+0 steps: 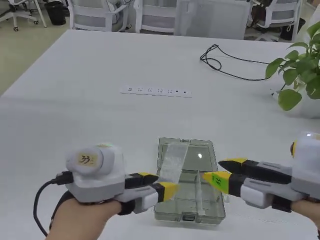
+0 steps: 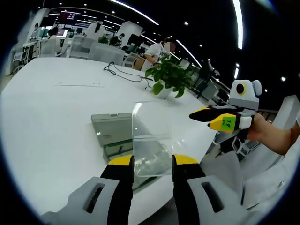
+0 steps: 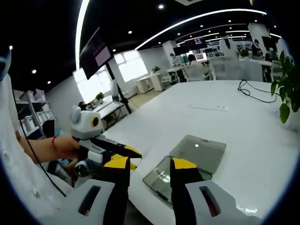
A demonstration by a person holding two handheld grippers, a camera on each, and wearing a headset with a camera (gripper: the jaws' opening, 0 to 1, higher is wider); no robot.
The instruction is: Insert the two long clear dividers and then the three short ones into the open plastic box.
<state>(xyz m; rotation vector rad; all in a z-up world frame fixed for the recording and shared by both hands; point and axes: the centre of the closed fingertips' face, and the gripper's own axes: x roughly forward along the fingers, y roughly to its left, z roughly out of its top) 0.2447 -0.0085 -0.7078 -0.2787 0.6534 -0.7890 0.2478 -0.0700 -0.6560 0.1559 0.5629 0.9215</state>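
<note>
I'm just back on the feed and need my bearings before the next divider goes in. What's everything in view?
table: one, white, under everything
plastic box: one, grey-clear, lid open, near edge
clear divider: one, clear, held over the box
second strip: one, clear, seems to stand inside the box
power strip: one, white, mid-table
cable: one, black, far right
plant: one, green, right edge
chairs: several, white, beyond the table
left gripper: white, yellow tips, shut on the clear divider
right gripper: same colours, open, right of the box

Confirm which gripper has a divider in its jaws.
The left gripper: a clear divider sits pinched between its jaws. The right gripper has its jaws apart, with nothing between them.
</note>
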